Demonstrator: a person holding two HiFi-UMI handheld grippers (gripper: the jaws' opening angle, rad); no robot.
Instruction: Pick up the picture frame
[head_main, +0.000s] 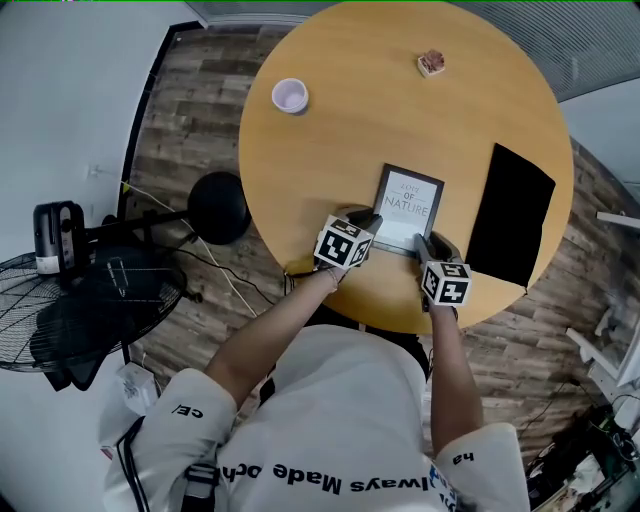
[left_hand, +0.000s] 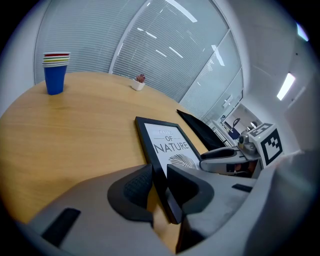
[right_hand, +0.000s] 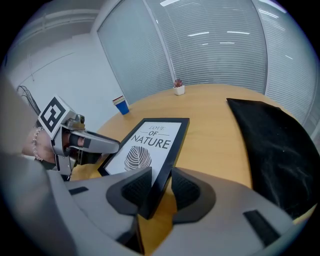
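Observation:
The picture frame (head_main: 408, 208), black-edged with a white print reading "NATURE", lies near the front edge of the round wooden table (head_main: 350, 130). My left gripper (head_main: 371, 222) is shut on the frame's near left corner; in the left gripper view the frame (left_hand: 167, 142) has its edge pinched between the pads of the gripper (left_hand: 160, 186). My right gripper (head_main: 420, 243) is shut on the near right corner. In the right gripper view the frame (right_hand: 150, 142) has its black border filling the gap of the gripper (right_hand: 161, 187). The frame's near edge looks slightly tilted up.
A black cloth (head_main: 510, 215) lies just right of the frame. At the table's far side are a stack of cups (head_main: 290, 96) and a small potted plant (head_main: 431, 63). A fan (head_main: 70, 300) and a black round base (head_main: 219, 207) stand on the floor at the left.

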